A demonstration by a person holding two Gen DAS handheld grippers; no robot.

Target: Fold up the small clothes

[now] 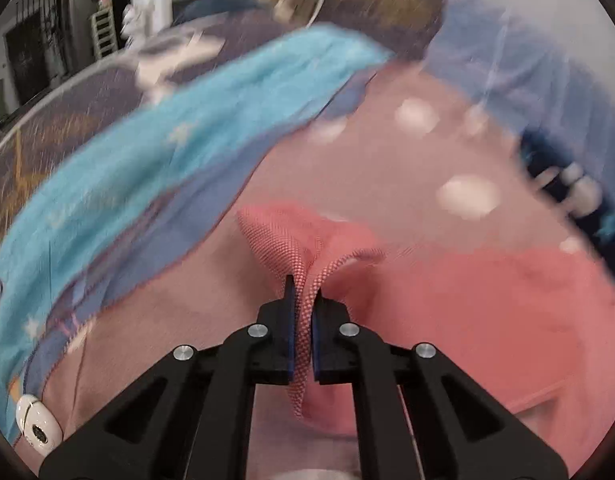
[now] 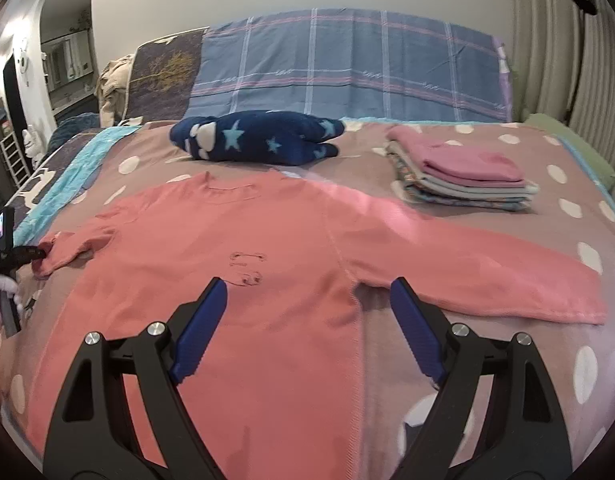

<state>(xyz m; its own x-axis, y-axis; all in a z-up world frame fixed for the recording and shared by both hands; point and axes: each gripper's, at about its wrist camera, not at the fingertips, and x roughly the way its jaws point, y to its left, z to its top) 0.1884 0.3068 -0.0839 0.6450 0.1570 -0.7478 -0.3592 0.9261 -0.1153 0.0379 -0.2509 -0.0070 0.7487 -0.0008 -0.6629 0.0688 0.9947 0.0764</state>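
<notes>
A coral-pink long-sleeved top lies spread flat on the polka-dot bedspread, its far sleeve stretched out to the right. In the left wrist view my left gripper is shut on the cuff of the near sleeve, and the knit fabric bunches between its blue pads. The right wrist view shows that same left gripper at the left edge, clamped on the sleeve end. My right gripper hovers open above the top's body near the armpit, nothing between its fingers.
A navy star-print fleece item lies behind the top. A stack of folded clothes sits at the back right. A turquoise blanket runs along the bed's left side; plaid pillows line the headboard. A white object lies by the left edge.
</notes>
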